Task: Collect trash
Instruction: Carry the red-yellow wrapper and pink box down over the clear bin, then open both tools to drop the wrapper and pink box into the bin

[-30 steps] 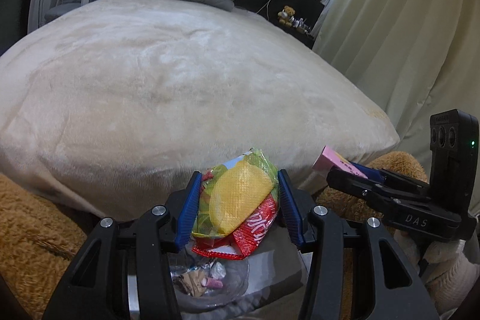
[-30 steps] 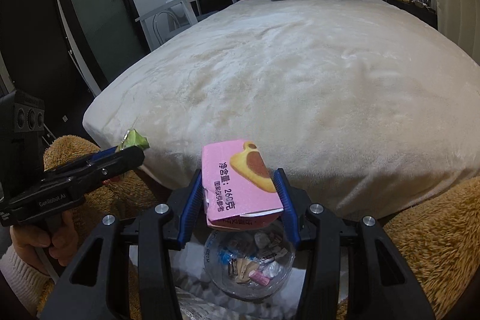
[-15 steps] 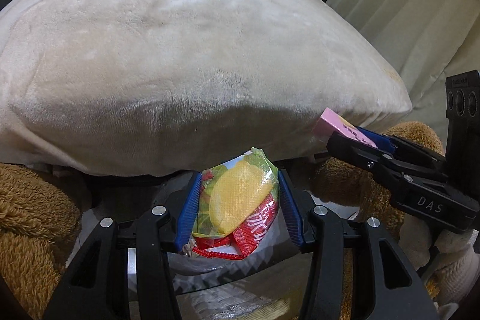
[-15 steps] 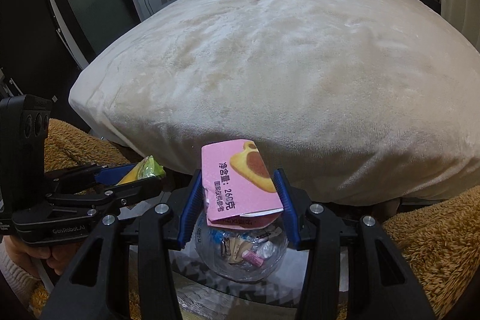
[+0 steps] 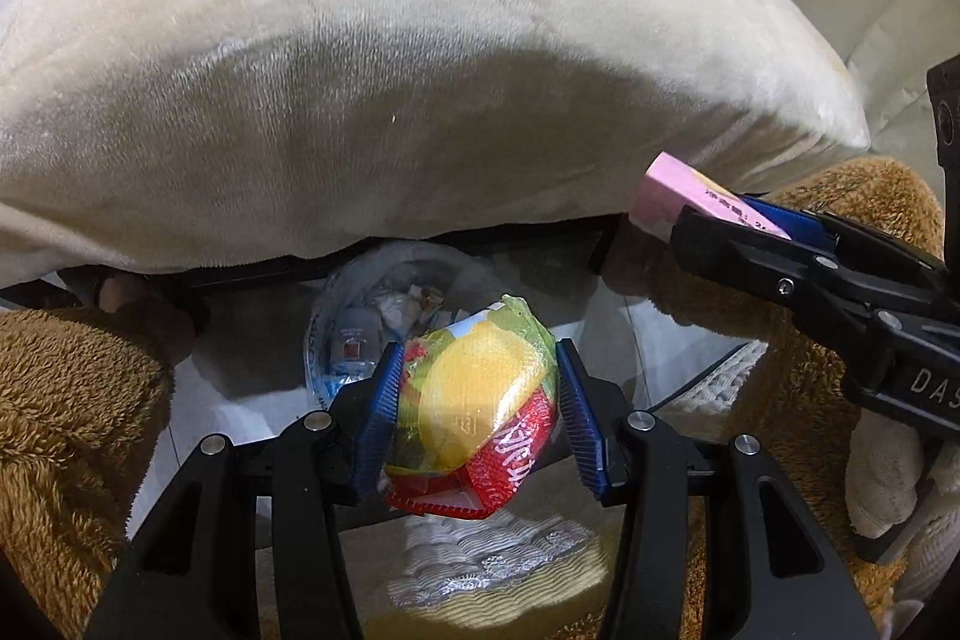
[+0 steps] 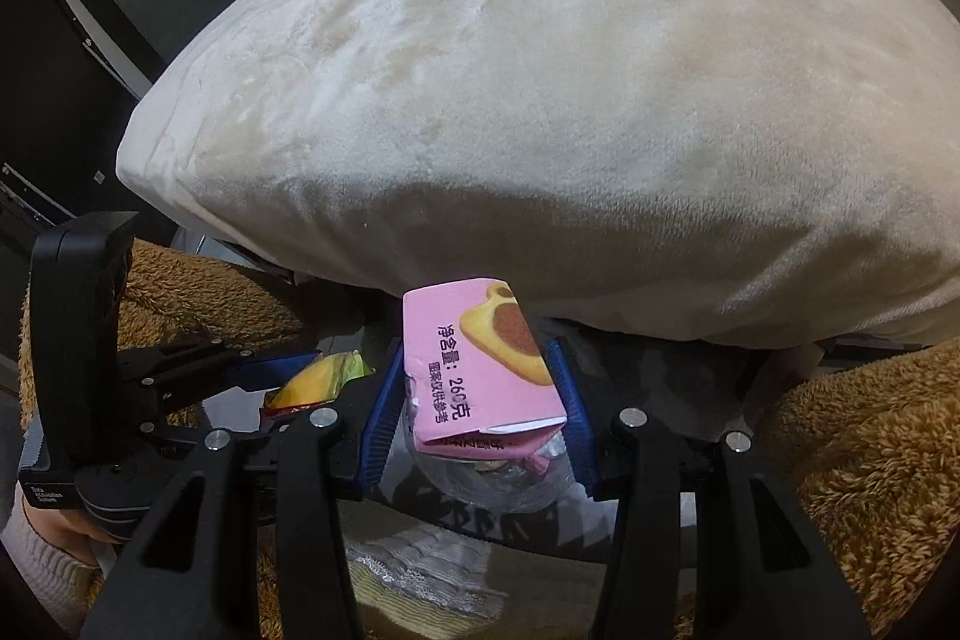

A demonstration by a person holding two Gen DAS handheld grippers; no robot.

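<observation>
Left claw (image 5: pixel 477 403): blue ribbed pads closed on a crinkly yellow-green-red snack packet (image 5: pixel 474 400) – held above the clear bag.
Right claw (image 6: pixel 480 394): clamped on a pink cardboard snack box (image 6: pixel 480 370), on the right, above the same bag.
Clear trash bag (image 5: pixel 372 316): thin glossy plastic on the floor, scraps inside, just under both claws.
Bed (image 5: pixel 390 70): plush cream cover bulging over the far side – close behind.
Brown fleece (image 5: pixel 66 430): shaggy, flanking left and right.

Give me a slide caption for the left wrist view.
Left hand-held gripper holds a snack bag above a trash bag beside the bed.
</observation>
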